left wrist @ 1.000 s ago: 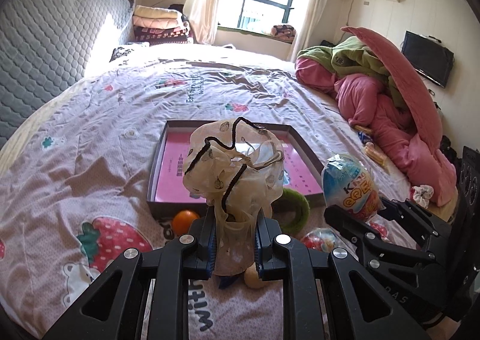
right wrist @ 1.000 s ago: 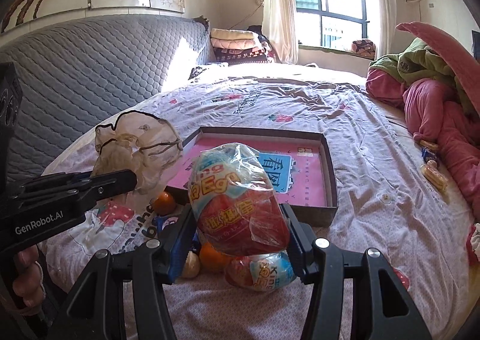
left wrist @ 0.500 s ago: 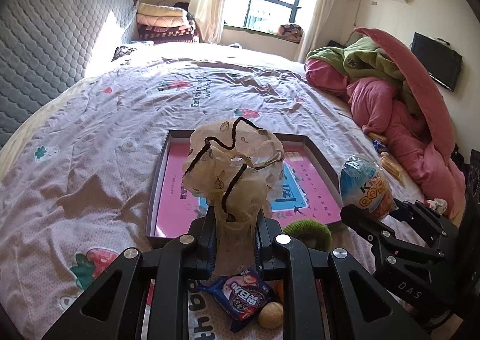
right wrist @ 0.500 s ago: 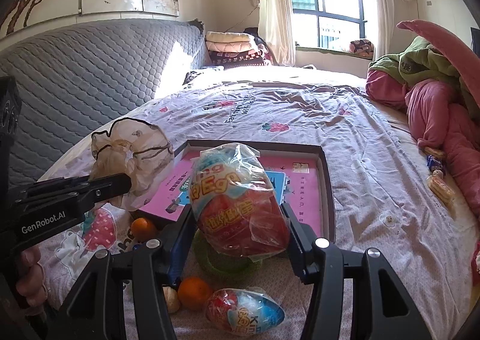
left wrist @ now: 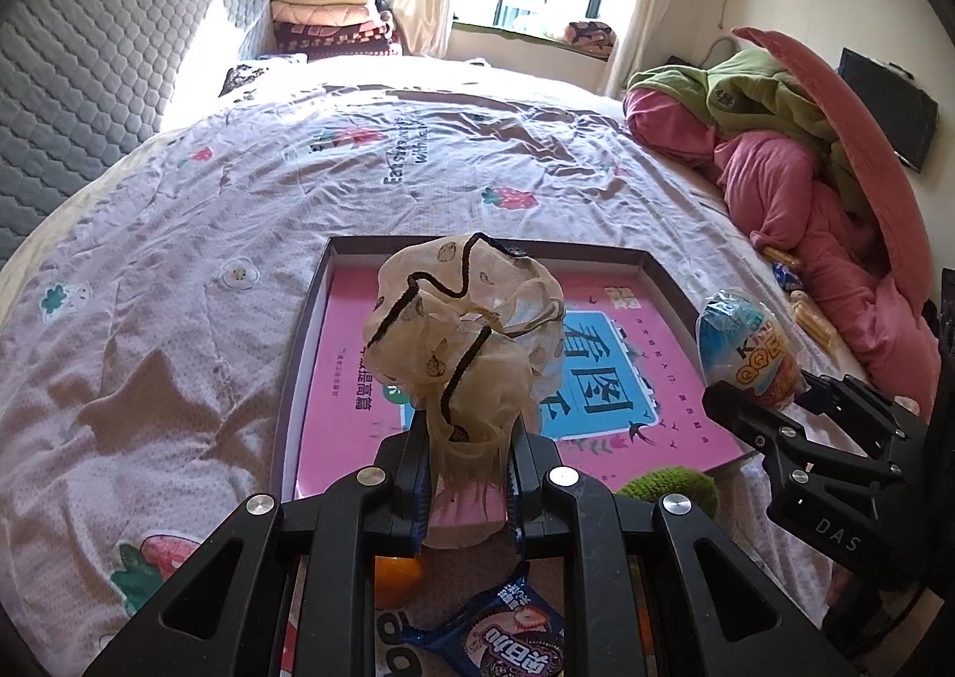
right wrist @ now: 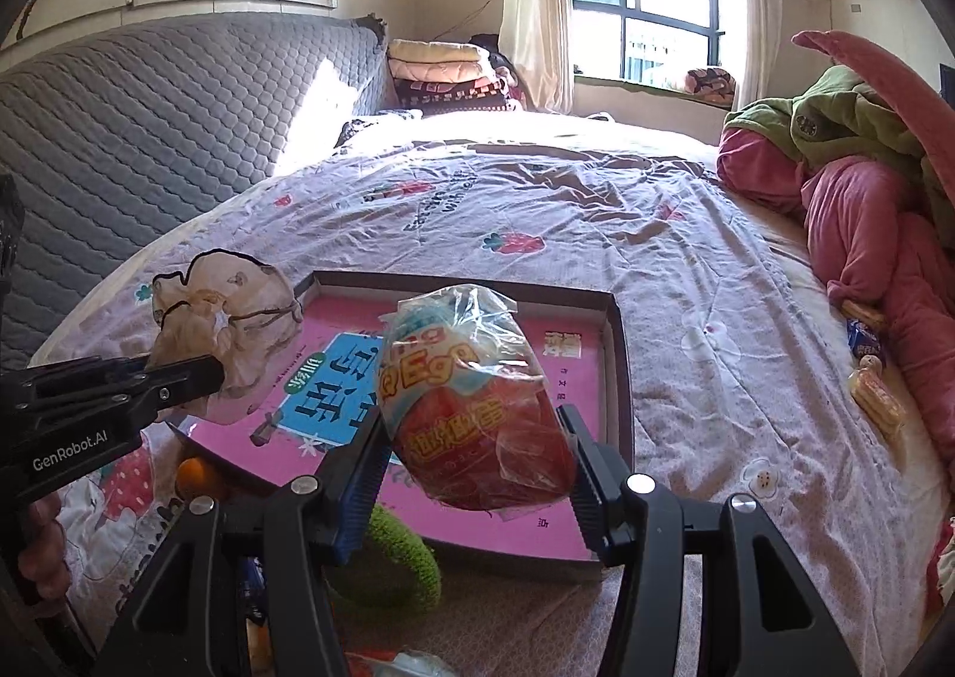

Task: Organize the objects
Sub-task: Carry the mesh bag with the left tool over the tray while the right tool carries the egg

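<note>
Wide bed under a pale pink quilt printed with strawberries and flowers. Lying directly on it: shallow dark-rimmed box with pink printed bottom, green knitted ring at its near edge, an orange, a blue biscuit packet, heaped pink and green bedding at the right.

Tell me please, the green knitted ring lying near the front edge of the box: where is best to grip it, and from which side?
Probably grip the green knitted ring across its band, one pad inside the hole and one outside, coming from above. It seems to lie flat on the bedspread just in front of the box, so its sides are low; the soft yarn should compress. Both claws are full now.
</note>
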A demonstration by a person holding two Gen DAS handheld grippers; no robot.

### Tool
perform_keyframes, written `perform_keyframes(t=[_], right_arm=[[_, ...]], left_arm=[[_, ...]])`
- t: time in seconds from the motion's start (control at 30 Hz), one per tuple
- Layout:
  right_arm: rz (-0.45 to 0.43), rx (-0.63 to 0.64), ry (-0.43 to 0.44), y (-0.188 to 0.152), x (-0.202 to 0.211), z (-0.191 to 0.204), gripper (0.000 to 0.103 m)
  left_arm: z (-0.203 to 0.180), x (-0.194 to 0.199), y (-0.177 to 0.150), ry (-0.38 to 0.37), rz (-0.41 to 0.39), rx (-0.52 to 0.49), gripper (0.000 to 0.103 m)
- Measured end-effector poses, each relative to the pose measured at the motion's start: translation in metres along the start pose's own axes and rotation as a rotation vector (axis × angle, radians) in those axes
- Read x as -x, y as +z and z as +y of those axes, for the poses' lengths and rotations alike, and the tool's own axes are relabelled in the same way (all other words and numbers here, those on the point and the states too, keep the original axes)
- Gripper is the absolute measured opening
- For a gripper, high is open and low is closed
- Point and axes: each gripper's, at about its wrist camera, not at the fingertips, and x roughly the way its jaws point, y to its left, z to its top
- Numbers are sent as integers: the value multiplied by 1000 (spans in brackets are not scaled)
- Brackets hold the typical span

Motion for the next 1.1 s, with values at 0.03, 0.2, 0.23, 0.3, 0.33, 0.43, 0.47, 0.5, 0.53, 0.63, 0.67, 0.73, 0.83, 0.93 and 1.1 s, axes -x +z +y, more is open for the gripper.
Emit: perform_keyframes(t=[0.03, 0.2, 0.23, 0.3, 0.33, 0.43, 0.47, 0.5, 0.53, 0.63, 0.67, 0.73, 0.83, 0.93, 1.1], right_arm=[[16, -8, 8, -1, -6, -2, 56], [63, -29, 17, -3, -26, -9, 56], [72, -24, 14, -2, -30, -9, 56], [88, -24, 10, -2, -38, -11, 56], [96, -21, 8, -2, -42, -11, 56], [118, -28, 6, -3, -52, -14, 56], [126, -34, 7, -5, -56, -15, 56], [139, -33, 5, -6, -59, -16, 56], [147, -34, 6, -7, -61, -16, 56], [159, -43, 9, -10, -66, -18, 56], [159, -47, 13, -10, -66, -19, 56], [157, -46, 10, -10, -66, -19, 56], [166, -61, 20, -11, -67, -20, 56], [172, -70, 22, -12, -68, -20, 56], [177, -83, 25, -11, -69, -22, 56]], left_arm=[[1, -4, -1, 4, 7, 0, 19], [5, -20, 0, 8, 34, 6, 20], [7, -23, 1, 3, 44, 13, 20], [9, -28, 1, 5, 59, 20, 20], [10, -31, 1, 10, 64, 20, 20], [13, -39, 0, 14, 81, 26, 21], [13, -41, 0, 11, 86, 26, 21], [13, -43, 0, 15, 89, 25, 21], [14, -45, -1, 16, 91, 26, 21], [14, -52, -2, 13, 104, 29, 22], [14, -54, -3, 12, 111, 29, 23], [13, -58, -4, 13, 120, 25, 26], [12, -59, -4, 15, 123, 27, 32], [10, -60, -4, 14, 128, 26, 33], [10, -59, -4, 16, 126, 34, 47]])
